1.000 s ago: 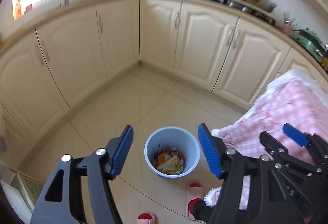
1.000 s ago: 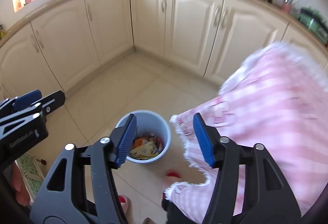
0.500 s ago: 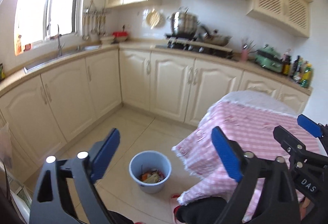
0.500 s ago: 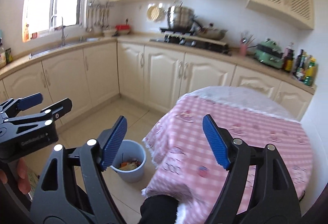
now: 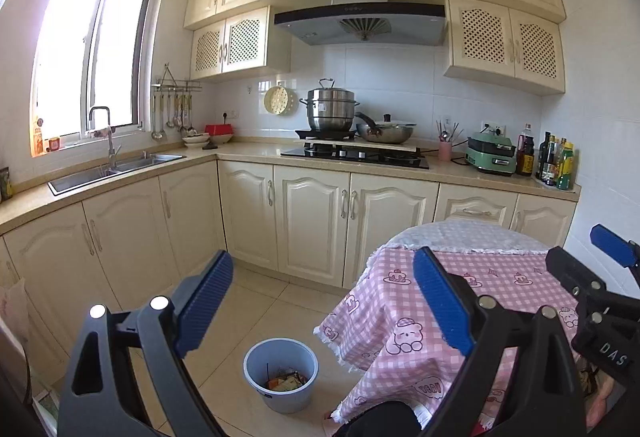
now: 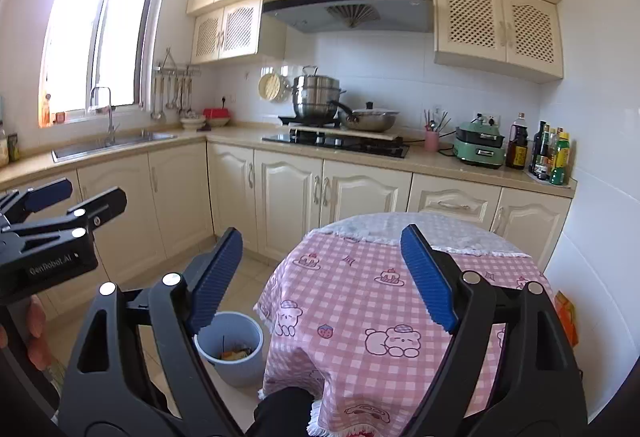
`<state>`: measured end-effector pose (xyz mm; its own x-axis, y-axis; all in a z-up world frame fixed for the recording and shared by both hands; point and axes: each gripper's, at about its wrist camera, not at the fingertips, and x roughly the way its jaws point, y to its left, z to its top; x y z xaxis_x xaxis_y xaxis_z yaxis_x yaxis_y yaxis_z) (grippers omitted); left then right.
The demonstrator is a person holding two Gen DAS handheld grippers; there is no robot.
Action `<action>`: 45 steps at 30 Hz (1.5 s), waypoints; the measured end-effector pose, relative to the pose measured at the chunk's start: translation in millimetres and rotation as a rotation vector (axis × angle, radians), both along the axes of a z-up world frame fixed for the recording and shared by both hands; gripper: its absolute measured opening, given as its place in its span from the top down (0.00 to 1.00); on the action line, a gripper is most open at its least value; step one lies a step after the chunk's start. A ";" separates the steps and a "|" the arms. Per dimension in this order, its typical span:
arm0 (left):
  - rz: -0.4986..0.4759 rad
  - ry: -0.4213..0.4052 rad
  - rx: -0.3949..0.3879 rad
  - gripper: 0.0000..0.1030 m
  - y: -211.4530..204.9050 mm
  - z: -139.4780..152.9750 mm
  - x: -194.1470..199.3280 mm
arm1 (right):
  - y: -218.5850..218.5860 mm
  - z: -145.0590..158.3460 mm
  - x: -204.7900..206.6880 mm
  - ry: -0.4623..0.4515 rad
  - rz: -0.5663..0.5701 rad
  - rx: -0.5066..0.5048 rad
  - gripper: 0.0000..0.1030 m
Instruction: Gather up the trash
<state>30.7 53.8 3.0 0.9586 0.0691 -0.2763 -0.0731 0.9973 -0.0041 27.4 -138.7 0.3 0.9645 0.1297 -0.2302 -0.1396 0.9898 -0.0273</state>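
Observation:
A light blue bin (image 5: 281, 379) stands on the tiled floor beside a round table with a pink checked cloth (image 5: 496, 281). Wrappers and scraps (image 5: 285, 382) lie inside it. The bin also shows in the right wrist view (image 6: 231, 348), partly behind my left finger there. My left gripper (image 5: 322, 301) is open and empty, held high and back from the bin. My right gripper (image 6: 320, 273) is open and empty, above the table's near edge. Each gripper shows at the edge of the other's view.
Cream cabinets (image 5: 312, 221) run along the back and left walls. The counter carries a sink (image 5: 116, 167), a hob with a steel pot (image 5: 331, 109) and pan, a green appliance (image 5: 491, 156) and bottles (image 5: 556, 165). An orange packet (image 6: 567, 317) sits by the wall right of the table.
Both grippers have lifted and tilted up from just over the bin. The view went from the floor to the whole kitchen, and the bin now looks small and low. Both stayed open.

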 end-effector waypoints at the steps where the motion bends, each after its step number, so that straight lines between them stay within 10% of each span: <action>1: -0.001 -0.001 0.002 0.13 -0.3 0.3 -1.6 | -1.3 1.1 -2.0 -0.006 -0.004 0.001 0.21; 45: 0.002 -0.052 0.009 0.13 0.1 0.1 -9.8 | 0.4 -2.8 -5.2 -0.027 -0.006 0.011 0.19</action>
